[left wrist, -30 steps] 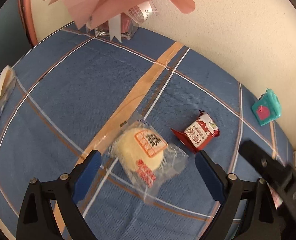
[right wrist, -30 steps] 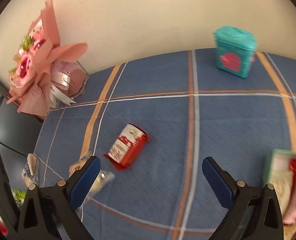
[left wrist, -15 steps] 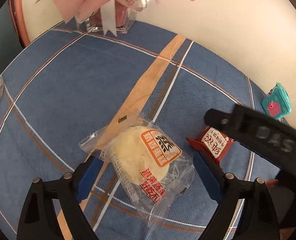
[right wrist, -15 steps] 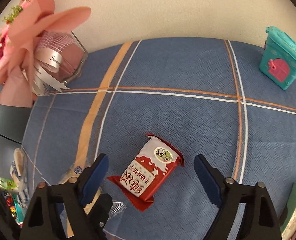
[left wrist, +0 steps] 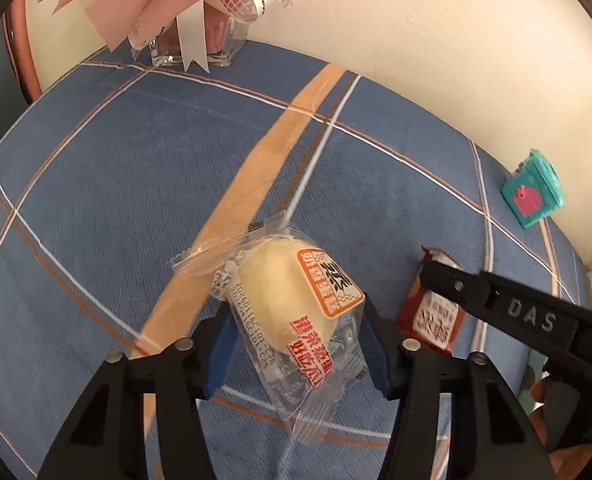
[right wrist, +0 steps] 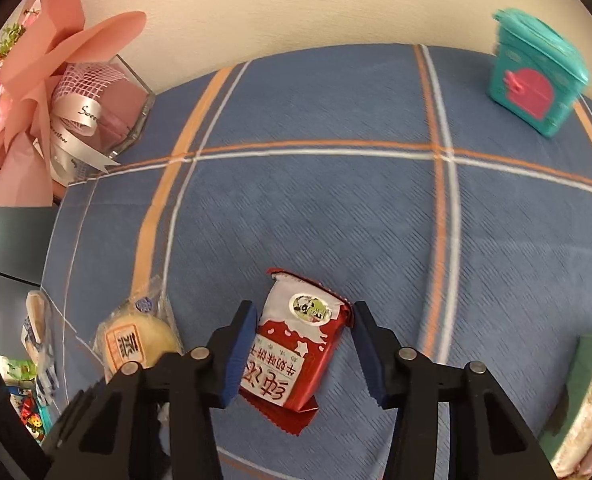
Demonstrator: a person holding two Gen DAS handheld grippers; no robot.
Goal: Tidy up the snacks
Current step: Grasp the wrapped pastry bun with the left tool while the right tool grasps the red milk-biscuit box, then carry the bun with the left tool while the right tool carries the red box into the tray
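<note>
place: probably a home | plaid tablecloth point(right wrist: 336, 208) | bouquet point(right wrist: 36, 92) in glass vase

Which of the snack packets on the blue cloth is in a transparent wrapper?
The round pale bun, between the left tongs. Its wrapper is clear with orange print, while the packet between the right tongs is opaque red and white.

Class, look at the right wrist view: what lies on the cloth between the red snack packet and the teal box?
Nothing: between the red snack packet and the teal box the right wrist view shows only bare blue checked tablecloth.

Blue plaid cloth point(right wrist: 336, 208) bears bun point(left wrist: 292, 300), red packet point(right wrist: 296, 352), probably tin point(right wrist: 536, 88).
</note>
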